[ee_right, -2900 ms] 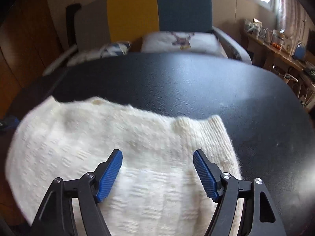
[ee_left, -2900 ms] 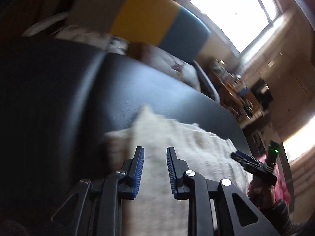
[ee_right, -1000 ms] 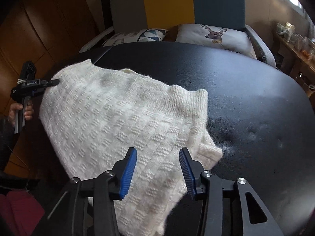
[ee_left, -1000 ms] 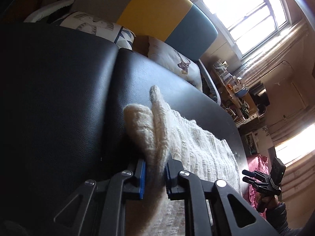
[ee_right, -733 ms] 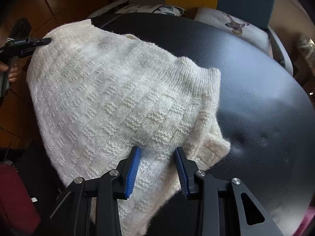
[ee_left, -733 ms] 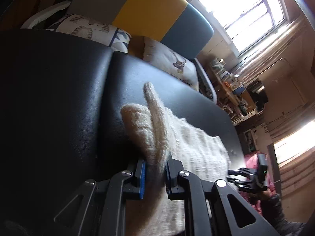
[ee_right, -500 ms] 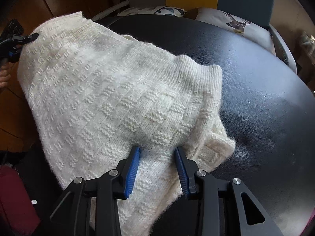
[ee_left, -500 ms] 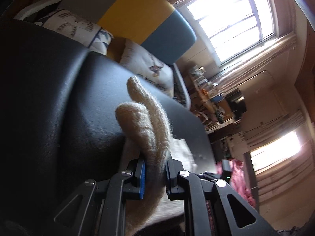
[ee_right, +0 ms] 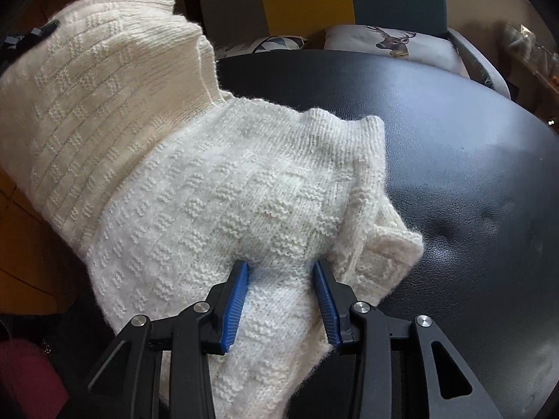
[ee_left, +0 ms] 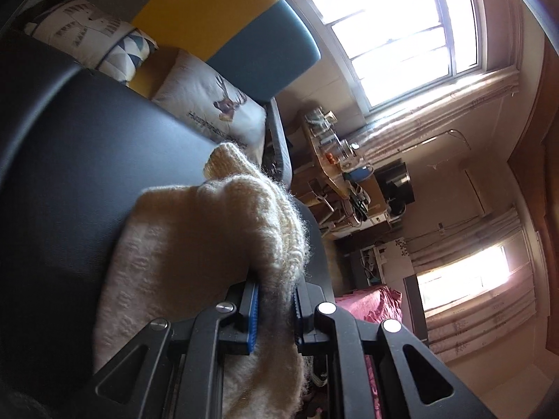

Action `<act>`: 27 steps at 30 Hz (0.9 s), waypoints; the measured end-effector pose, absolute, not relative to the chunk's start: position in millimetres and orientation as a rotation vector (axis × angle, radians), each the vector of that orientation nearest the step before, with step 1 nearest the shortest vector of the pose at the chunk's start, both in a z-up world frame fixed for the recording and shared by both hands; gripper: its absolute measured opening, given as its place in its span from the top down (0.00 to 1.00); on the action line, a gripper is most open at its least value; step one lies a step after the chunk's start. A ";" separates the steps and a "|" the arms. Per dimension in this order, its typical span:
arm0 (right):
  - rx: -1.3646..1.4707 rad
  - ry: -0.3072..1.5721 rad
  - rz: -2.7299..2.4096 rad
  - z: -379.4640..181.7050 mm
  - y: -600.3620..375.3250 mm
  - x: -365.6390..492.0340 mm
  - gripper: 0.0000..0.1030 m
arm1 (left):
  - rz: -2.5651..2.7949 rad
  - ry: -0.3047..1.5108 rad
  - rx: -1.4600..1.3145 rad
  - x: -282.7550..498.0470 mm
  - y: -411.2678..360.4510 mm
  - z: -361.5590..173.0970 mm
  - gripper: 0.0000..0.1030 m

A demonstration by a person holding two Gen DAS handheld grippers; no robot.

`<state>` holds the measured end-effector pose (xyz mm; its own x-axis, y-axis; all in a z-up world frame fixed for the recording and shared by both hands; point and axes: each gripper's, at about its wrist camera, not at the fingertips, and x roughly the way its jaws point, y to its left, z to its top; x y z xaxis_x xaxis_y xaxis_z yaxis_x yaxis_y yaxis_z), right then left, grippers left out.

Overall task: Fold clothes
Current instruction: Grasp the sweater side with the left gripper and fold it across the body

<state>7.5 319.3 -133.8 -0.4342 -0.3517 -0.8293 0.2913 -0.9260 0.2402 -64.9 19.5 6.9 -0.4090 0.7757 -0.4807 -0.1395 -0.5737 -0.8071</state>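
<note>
Sweater [ee_right: 216, 188] edge pinched in left fingers [ee_left: 252, 310]; right fingers [ee_right: 234, 309], opening, straddle its body.

Left gripper [ee_left: 274, 309] clamped tight on a thick fold of the sweater [ee_left: 209, 244], raised off the black table [ee_left: 70, 174], nose tilted gently downward. Right gripper [ee_right: 281, 276] angled steeply down at the sweater on that table, fingertips [ee_right: 241, 272] pressed into the knit, jaws opening with knit between them.
</note>
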 end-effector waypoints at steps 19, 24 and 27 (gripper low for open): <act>1.204 -0.437 -2.418 -143.9 319.7 40.4 0.59 | 1.886 -0.818 -1.535 -62.1 181.0 -97.0 0.87; 1.156 -0.458 -2.421 -143.7 319.5 51.5 0.59 | 1.830 -0.821 -1.550 -55.9 184.8 -91.4 0.84; 1.135 -0.493 -2.412 -140.9 323.7 60.3 0.59 | 1.763 -0.823 -1.558 -48.3 183.0 -78.7 0.83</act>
